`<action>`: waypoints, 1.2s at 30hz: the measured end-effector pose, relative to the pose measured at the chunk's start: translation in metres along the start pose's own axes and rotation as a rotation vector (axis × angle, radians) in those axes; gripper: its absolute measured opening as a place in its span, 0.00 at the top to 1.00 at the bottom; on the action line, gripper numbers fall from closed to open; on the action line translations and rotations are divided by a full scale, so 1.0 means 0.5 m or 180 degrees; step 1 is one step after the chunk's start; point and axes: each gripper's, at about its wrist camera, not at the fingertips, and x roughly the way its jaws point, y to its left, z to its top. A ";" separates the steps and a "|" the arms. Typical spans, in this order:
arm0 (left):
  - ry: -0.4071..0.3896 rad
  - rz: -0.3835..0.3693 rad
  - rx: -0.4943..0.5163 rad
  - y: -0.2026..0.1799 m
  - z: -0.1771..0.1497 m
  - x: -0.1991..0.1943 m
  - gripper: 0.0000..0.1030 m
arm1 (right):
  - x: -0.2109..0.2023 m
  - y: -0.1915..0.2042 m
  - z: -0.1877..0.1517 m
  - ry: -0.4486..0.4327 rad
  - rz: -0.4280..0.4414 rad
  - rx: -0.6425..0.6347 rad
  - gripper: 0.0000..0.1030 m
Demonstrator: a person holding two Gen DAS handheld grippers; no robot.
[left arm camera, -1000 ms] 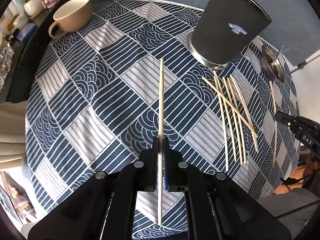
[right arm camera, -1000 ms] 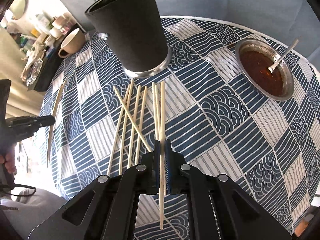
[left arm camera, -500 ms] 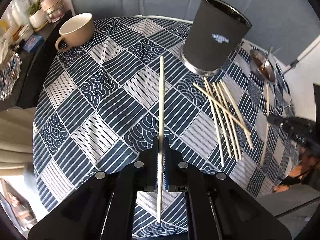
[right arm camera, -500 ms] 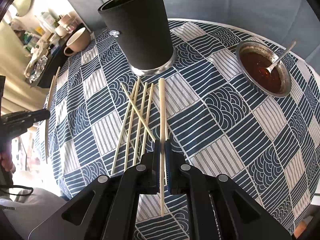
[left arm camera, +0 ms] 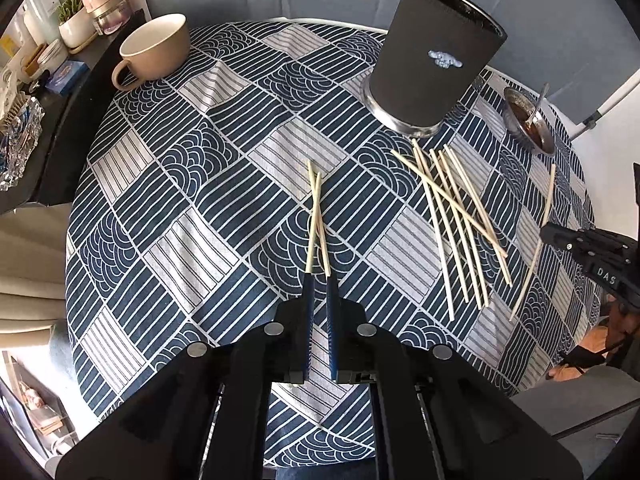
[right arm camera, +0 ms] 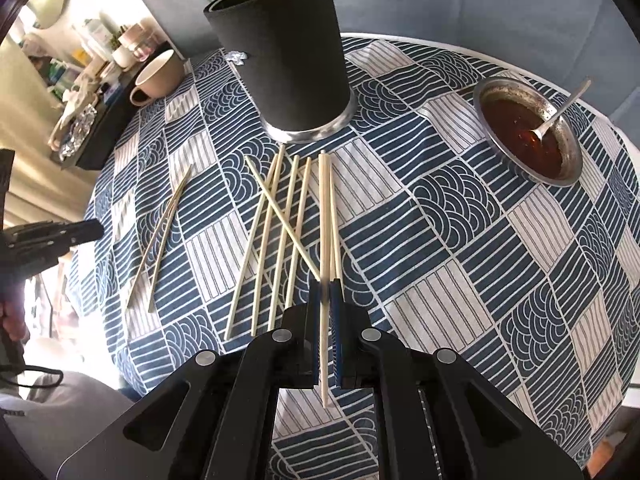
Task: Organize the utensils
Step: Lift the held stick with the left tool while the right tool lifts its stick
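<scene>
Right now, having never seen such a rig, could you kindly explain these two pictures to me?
No robot here: a person carries a hand-held gripper in each hand, each with a fisheye camera looking along its two fingers. One picture is from the left hand-held gripper, the other from the right hand-held gripper. On the patterned tablecloth stand a black holder, a beige mug and a sauce bowl with a spoon, beside loose chopsticks. The right one clamps a chopstick; the left's jaws have just been opening, nothing between them, two crossed chopsticks lying before them.

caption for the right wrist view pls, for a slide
Right gripper shut on one chopstick above loose chopsticks near the black holder.
</scene>
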 end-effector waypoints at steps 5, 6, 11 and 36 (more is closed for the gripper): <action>0.0108 -0.0012 -0.0013 0.002 -0.008 0.020 0.79 | 0.013 -0.007 -0.007 0.0057 -0.0024 0.0034 0.95; 0.0134 -0.0010 -0.0008 0.002 -0.011 0.025 0.75 | 0.017 -0.009 -0.008 0.0079 -0.0019 0.0047 0.95; 0.0291 0.0034 -0.0013 0.007 -0.017 0.065 0.72 | 0.040 -0.012 -0.014 0.0187 -0.0051 0.0059 0.95; 0.0520 0.0146 0.0204 0.021 -0.016 0.148 0.95 | 0.054 -0.015 -0.018 0.0300 -0.0077 0.0054 0.95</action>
